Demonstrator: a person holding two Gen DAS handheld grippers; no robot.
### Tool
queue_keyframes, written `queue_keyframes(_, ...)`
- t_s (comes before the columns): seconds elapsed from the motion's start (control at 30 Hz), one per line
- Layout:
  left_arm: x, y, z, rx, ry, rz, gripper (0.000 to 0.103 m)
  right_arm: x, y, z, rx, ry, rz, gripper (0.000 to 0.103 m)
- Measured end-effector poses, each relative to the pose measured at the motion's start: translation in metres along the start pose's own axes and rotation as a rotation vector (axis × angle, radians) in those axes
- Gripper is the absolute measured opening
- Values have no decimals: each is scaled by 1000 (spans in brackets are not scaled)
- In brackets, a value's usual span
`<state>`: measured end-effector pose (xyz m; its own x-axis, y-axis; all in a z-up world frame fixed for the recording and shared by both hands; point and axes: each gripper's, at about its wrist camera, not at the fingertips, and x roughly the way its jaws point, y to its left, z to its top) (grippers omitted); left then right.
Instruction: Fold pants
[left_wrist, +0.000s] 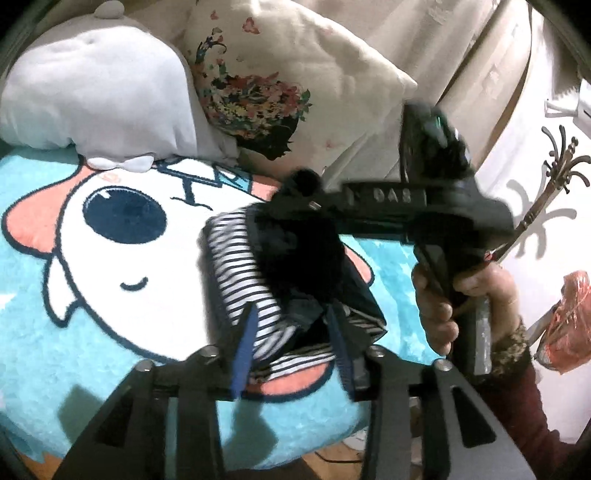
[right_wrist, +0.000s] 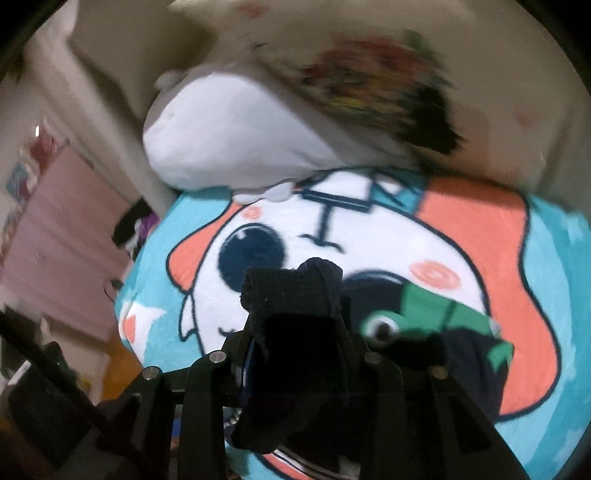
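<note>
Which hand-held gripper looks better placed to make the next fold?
Probably the right hand-held gripper: it is shut on the pants, lifting dark cloth. The left hand-held gripper stands open around them.

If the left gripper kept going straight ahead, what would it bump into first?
Probably the pants: the striped and dark cloth already sits between the left gripper fingers. Just beyond it is the right gripper, though the depth is hard to judge.
</note>
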<state>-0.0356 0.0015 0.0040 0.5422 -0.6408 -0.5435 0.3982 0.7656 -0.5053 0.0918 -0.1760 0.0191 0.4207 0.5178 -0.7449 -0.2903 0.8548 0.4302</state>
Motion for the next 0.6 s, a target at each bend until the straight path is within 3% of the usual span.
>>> queue_keyframes(0.17,6,9,11,-27,4,45,44,-3,-42,-15,105,-26,71,37)
queue_keyframes(0.27,15,17,18,-50,21,72,45,-2,-51,-23,144,-45,101,42)
queue_keyframes(0.43,18,15,21,-30,24,98,47,-21,-52,-35,121,-119,29,43)
queue_keyframes(0.5,20,14,21,-28,29,91,48,-29,-53,-39,113,-137,17,29)
queue_keyframes(0.6,24,11,22,-23,31,84,48,-36,-52,-45,103,-155,26,25)
